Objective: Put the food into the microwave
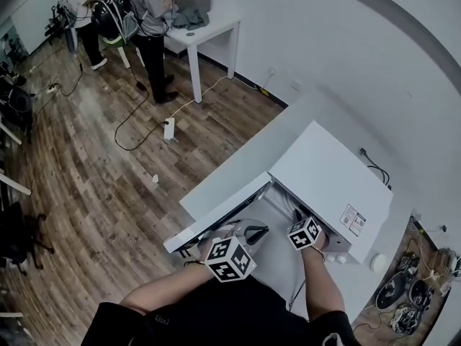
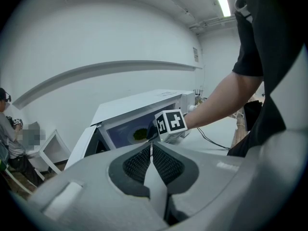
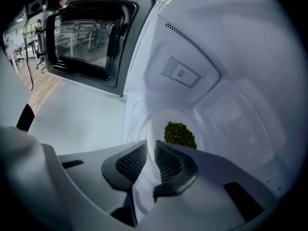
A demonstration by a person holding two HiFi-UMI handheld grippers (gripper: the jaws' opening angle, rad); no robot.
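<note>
A white microwave (image 1: 331, 171) stands on a white table with its door (image 1: 216, 218) swung open to the left. Inside, a white plate (image 3: 156, 126) lies on the cavity floor with a clump of green food (image 3: 179, 134) on it. My right gripper (image 3: 151, 146) reaches into the cavity just short of the plate. A narrow gap shows between its pads and nothing is gripped. Its marker cube (image 1: 304, 233) sits at the microwave's mouth. My left gripper (image 2: 150, 146) is shut and empty, held outside in front of the opening, facing the food (image 2: 140, 134).
The dark-windowed door (image 3: 86, 42) stands to the left of my right gripper. Cables lie on the table (image 1: 374, 168) to the right of the microwave. Two people stand by a white table (image 1: 202, 31) far off, with a cord across the wooden floor (image 1: 137, 132).
</note>
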